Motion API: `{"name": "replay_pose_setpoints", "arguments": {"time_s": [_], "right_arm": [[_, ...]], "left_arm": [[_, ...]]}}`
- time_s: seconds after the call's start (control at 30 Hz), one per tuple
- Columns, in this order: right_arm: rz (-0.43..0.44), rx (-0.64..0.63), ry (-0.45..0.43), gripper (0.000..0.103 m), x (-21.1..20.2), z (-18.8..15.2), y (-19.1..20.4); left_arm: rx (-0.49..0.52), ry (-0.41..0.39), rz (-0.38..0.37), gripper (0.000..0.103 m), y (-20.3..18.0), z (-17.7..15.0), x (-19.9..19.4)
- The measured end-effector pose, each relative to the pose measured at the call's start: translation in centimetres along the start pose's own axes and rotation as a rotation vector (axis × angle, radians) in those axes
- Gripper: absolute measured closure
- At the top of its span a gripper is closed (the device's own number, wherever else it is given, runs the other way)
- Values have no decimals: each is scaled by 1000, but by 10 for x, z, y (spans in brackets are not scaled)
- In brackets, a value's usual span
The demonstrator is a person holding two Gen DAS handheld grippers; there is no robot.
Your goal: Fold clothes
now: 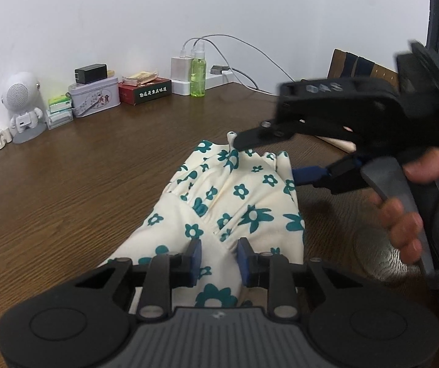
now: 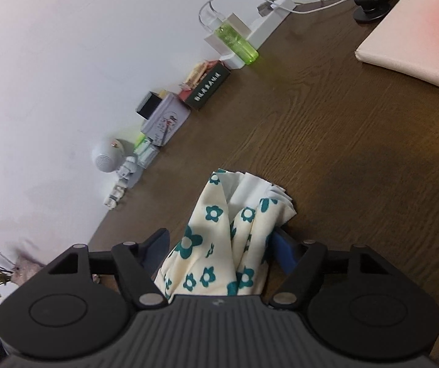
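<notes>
Home desk (image 1: 97,165) (wood-grain); chargers (image 1: 180,67), speaker (image 1: 23,104), tins (image 1: 95,96).

Matte black left tool (image 1: 218,260), blue pads, silver screws, ribbed grey housing, right tool (image 1: 268,156) black too (faint raised lettering on top), grey trigger, bare fingers (image 1: 403,224)

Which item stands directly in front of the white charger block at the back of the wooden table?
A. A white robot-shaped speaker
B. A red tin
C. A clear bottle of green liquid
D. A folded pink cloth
C: in the left wrist view the bottle of green liquid stands right against the white charger block, while the robot-shaped speaker sits far off along the wall.
</notes>
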State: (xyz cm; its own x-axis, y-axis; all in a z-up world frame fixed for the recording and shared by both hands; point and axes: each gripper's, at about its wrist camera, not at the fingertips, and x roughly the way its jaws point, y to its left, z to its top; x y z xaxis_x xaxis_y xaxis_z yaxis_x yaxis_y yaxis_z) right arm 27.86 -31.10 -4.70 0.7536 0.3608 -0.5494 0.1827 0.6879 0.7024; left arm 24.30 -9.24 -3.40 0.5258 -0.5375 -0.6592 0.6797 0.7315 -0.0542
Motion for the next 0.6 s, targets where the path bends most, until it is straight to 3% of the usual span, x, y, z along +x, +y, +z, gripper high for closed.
{"name": "replay_pose_setpoints", "arguments": {"time_s": [0.1,0.17,0.23,0.27,0.5,0.6], "right_arm": [[-60,-23,34,30,12,6,16],[-104,-54,50,38,18,8,25],[-152,-80,48,73,22,7,29],[-160,-80,43,77,24,5,28],[-57,-19,1,88,17,0,8],[3,-114,-49,89,6,-8,14]], "left_arm": [[7,-4,-2,79,-1,-1,0],[9,-8,-5,79,-1,-2,0],[9,-11,-10,79,-1,-3,0],[9,-12,-12,79,-1,-3,0],[-13,-24,-25,79,4,-5,-1],[-44,-43,-36,79,9,-4,-6]]}}
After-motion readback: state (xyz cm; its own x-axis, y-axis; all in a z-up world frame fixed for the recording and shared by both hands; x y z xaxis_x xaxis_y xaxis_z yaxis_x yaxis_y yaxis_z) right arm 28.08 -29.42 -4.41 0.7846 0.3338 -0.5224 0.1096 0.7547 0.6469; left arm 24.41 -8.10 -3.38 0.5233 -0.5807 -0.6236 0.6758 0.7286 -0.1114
